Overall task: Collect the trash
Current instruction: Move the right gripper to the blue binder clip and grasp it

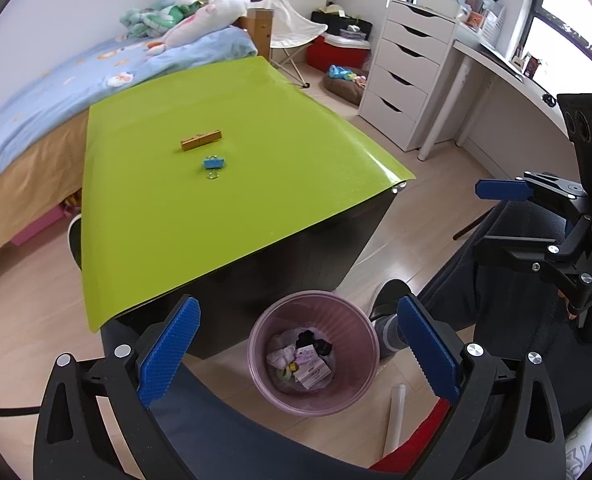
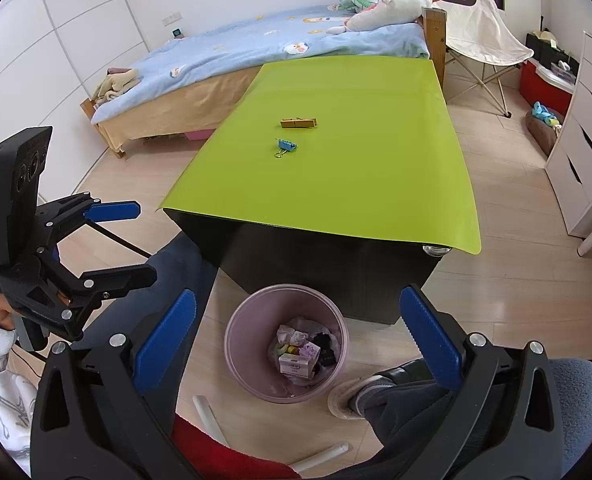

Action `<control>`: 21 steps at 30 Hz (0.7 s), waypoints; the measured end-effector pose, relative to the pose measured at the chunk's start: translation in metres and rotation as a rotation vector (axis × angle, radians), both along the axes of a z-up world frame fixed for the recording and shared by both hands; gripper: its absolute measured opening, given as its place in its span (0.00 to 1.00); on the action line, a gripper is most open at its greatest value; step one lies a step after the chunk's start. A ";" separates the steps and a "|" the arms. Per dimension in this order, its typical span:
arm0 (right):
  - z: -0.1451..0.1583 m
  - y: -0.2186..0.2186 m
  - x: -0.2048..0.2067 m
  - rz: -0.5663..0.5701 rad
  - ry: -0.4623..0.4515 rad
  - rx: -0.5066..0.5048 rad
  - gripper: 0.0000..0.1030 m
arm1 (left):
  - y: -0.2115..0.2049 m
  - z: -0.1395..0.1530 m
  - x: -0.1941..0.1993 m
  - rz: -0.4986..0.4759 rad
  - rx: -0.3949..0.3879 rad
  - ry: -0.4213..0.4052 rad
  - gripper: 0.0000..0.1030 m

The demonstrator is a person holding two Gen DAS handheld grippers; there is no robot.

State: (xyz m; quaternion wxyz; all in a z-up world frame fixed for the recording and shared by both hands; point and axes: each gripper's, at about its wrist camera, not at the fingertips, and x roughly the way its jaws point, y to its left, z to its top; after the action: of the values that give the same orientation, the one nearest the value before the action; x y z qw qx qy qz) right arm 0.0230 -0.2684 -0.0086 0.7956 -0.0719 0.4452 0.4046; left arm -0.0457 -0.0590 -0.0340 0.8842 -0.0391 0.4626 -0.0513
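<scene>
A pink trash bin stands on the floor in front of the green-topped table; it holds crumpled paper, a small carton and dark scraps. It also shows in the right wrist view. A wooden clothespin and a blue binder clip lie on the table top; both show in the right wrist view too, the clothespin and the clip. My left gripper is open and empty above the bin. My right gripper is open and empty above the bin.
A bed with plush toys runs along the far side of the table. A white drawer unit and desk stand at the right. A folding chair and a red box are behind the table. My legs and a shoe are beside the bin.
</scene>
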 end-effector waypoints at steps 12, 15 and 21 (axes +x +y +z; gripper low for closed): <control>-0.003 0.013 0.008 -0.015 0.028 -0.023 0.97 | 0.017 -0.002 0.004 0.048 -0.018 -0.003 0.93; -0.001 0.019 0.012 -0.012 0.018 -0.025 0.97 | 0.026 -0.002 0.008 0.067 -0.011 -0.009 0.93; 0.005 0.037 0.031 0.008 -0.005 -0.029 0.97 | 0.044 0.001 0.019 0.098 0.004 -0.024 0.93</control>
State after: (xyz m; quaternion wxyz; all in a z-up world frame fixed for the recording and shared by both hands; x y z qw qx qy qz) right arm 0.0537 -0.2311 -0.0033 0.7938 -0.0864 0.4489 0.4011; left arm -0.0265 -0.0146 -0.0329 0.8912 -0.0591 0.4497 -0.0074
